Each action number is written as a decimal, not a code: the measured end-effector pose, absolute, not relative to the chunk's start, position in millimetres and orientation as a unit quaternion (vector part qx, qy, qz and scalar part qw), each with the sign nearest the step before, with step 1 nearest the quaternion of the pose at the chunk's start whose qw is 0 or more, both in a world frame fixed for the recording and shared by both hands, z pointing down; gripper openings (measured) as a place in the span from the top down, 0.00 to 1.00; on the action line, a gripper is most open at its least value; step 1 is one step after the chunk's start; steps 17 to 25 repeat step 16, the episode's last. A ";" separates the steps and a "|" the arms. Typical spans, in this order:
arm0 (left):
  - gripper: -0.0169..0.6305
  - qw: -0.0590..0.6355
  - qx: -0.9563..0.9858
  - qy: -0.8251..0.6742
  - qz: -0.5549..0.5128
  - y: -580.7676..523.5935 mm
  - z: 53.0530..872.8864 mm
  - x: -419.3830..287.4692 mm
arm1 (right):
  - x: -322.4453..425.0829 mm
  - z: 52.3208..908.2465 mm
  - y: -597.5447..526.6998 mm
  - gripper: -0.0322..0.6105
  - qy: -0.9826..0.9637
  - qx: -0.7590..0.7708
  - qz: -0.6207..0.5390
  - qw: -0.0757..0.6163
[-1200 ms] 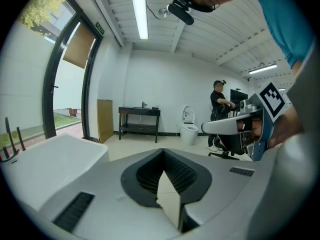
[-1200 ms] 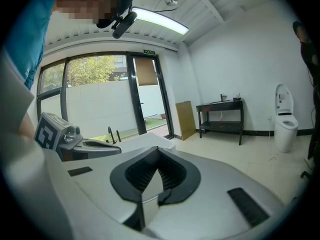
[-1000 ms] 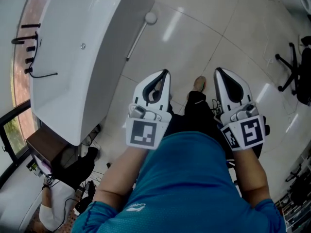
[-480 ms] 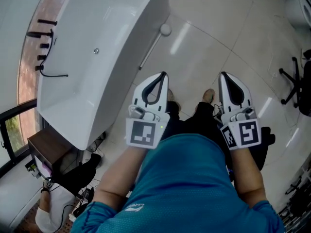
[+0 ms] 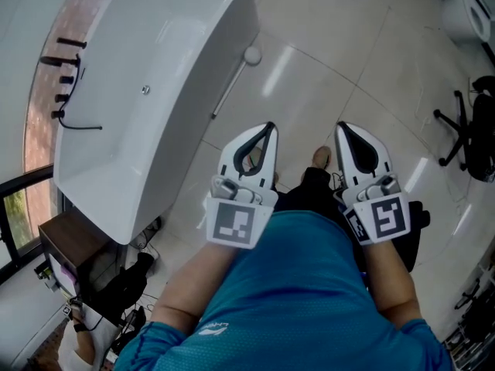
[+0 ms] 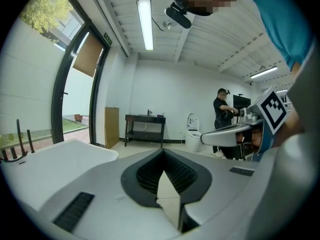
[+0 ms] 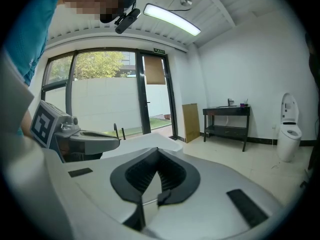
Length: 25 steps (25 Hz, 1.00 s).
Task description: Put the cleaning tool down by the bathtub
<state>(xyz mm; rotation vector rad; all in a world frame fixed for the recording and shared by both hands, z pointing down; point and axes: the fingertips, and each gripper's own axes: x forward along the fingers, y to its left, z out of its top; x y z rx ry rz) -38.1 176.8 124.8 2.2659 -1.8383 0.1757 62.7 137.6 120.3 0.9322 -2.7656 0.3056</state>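
Your left gripper (image 5: 268, 127) and right gripper (image 5: 340, 127) have drawn closer together near the bathtub (image 5: 155, 91), both closed and empty. The cleaning tool (image 5: 252, 55) lies just beside it.

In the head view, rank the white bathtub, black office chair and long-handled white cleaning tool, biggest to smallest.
1. White bathtub, by far.
2. Black office chair, though the frame edge cuts it off.
3. Long-handled white cleaning tool, slim, on the floor beside the bathtub.
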 end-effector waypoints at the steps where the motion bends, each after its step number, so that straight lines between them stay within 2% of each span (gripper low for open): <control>1: 0.98 0.109 0.772 -0.623 0.062 176.7 124.3 -33.0 | 66.8 118.8 135.8 0.95 -0.937 0.318 0.102 0.102; 25: 0.98 0.107 0.775 -0.619 0.071 178.2 121.6 -18.6 | 77.7 112.5 137.5 0.95 -0.938 0.318 0.103 0.090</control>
